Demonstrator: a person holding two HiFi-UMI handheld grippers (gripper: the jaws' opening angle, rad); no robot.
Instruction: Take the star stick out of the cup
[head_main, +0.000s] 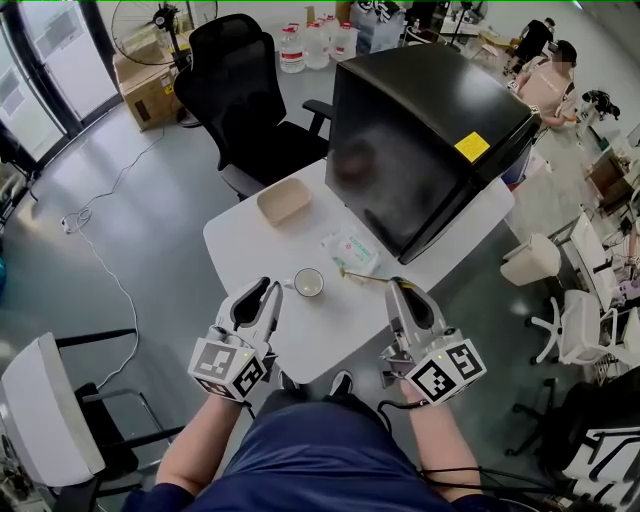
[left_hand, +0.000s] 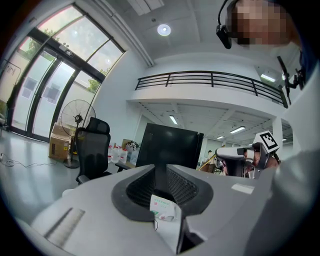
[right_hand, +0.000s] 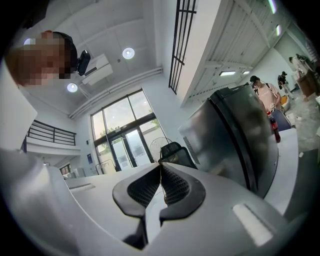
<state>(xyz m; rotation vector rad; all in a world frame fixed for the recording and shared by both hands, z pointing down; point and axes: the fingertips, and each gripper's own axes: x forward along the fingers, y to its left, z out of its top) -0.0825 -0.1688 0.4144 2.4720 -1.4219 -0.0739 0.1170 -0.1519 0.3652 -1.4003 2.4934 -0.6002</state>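
Note:
A white cup (head_main: 308, 283) stands on the white table (head_main: 250, 245) near its front edge. The thin gold star stick (head_main: 366, 277) is outside the cup and hangs level to its right, above the table. My right gripper (head_main: 399, 288) (right_hand: 160, 167) is shut on the stick's right end; a sliver of the stick (right_hand: 164, 196) shows between the pads. My left gripper (head_main: 272, 291) (left_hand: 159, 172) sits just left of the cup's handle, narrowly open with nothing between its jaws. The stick's star tip is too small to make out.
A wipes pack (head_main: 352, 250) (left_hand: 163, 208) lies behind the stick. A beige tray (head_main: 284, 200) sits farther back. A big black box (head_main: 420, 140) fills the table's right rear. A black office chair (head_main: 240, 100) stands behind the table, a white chair (head_main: 45, 420) at my left.

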